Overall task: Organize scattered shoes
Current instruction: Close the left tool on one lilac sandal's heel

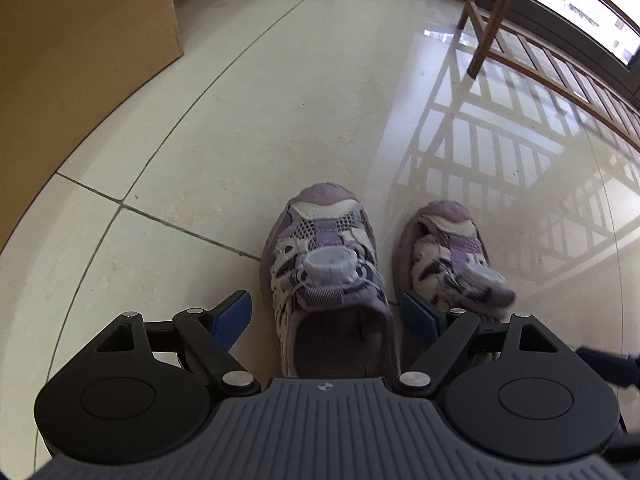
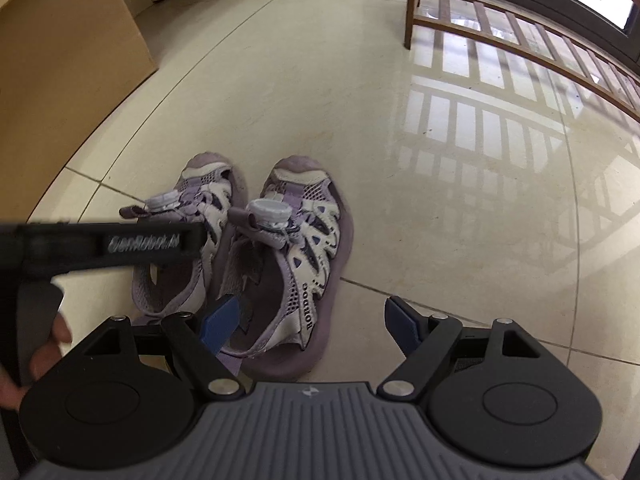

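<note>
Two grippers fill the bottom of our views, and both stand wide open with nothing held. In the left wrist view, our left gripper (image 1: pixel 326 318) has its blue pads (image 1: pixel 232 316) on either side of the heel of the left sandal (image 1: pixel 324 276), apart from it as far as we can tell. Just right of that in the frame lies the right sandal (image 1: pixel 448 256), close beside its mate, toes pointing toward the top of the frame.

In the right wrist view, our right gripper (image 2: pixel 310 320) hangs low over the right sandal's (image 2: pixel 292 256) heel end; the left-hand pad overlaps the shoe's opening, the other sits over bare floor (image 2: pixel 440 200). Both purple-and-white sandals rest on pale tile at centre frame. A wooden rack (image 2: pixel 500 36) stands at the upper right, a brown cabinet (image 2: pixel 68 52) at the upper left.
</note>
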### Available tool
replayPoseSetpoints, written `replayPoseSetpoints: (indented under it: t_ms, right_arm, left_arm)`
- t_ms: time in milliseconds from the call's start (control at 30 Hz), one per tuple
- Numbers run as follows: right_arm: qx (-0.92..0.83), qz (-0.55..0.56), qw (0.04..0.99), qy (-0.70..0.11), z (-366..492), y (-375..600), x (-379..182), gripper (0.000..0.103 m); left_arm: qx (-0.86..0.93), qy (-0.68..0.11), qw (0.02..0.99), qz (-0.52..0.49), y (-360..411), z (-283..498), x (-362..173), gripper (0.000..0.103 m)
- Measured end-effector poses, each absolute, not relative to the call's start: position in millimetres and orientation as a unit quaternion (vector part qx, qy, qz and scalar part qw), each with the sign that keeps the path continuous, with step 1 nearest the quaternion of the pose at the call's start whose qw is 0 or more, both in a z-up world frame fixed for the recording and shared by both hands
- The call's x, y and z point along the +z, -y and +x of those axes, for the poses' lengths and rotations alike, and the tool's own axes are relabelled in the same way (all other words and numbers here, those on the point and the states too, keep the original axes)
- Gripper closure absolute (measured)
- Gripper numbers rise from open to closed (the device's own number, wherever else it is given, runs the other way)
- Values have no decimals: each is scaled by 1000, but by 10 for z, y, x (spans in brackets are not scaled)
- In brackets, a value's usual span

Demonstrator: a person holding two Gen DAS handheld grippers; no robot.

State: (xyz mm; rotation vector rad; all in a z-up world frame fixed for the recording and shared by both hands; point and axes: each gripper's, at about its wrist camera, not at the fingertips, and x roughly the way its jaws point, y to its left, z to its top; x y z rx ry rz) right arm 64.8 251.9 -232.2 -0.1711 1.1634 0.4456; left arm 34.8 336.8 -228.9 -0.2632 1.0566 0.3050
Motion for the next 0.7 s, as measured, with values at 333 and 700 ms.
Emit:
replayPoseSetpoints:
  t_ms: [333, 700]
  right_arm:
    - [204, -59, 812, -543, 647, -2539, -2360, 18]
    - [171, -21, 817, -550, 761, -2488, -2477, 18]
  left_arm:
    - [147, -487, 854, -111, -3299, 384, -2477, 49]
    - [192, -463, 854, -138, -3464, 121, -2251, 59]
